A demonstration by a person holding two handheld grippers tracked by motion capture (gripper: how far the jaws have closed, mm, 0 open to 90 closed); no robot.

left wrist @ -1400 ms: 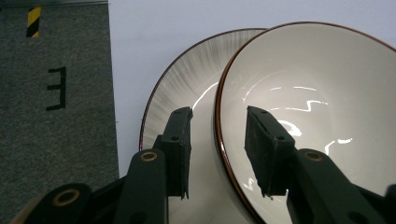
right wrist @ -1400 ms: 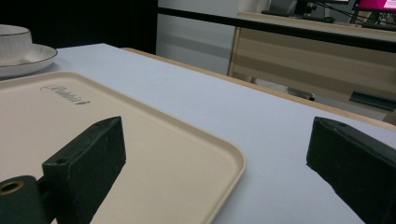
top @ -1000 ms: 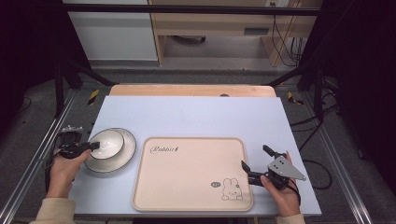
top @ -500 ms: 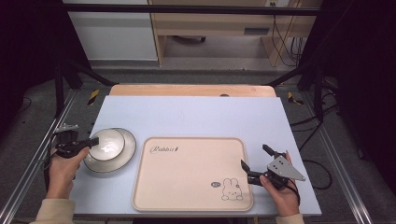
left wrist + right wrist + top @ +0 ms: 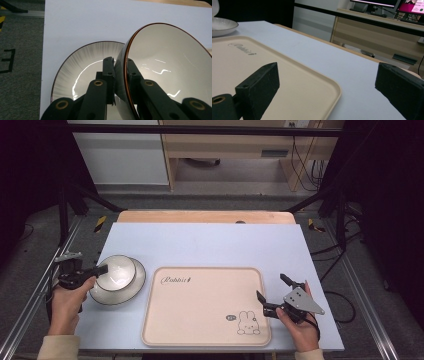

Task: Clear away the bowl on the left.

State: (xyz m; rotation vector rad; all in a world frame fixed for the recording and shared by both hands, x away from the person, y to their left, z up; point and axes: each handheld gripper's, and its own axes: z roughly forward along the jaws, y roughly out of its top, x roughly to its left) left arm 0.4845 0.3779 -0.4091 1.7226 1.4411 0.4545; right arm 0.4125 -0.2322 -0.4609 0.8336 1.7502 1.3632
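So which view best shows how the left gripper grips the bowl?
The left gripper view: the left gripper has its jaws clamped on the rim of the bowl, which is tilted above the plate. The high view shows the bowl small, grip unclear. The right gripper view catches just a sliver of it.

White bowl [image 5: 172, 72] brown-rimmed, grey-streaked plate [image 5: 82, 65], beige rabbit-print tray [image 5: 200, 320], pale blue table [image 5: 210, 245]

Pale blue rectangular tabletop [image 5: 210, 245] on a light wooden board [image 5: 205, 216]; grey carpeted floor [image 5: 240, 200] and a wooden desk [image 5: 235, 142] beyond.
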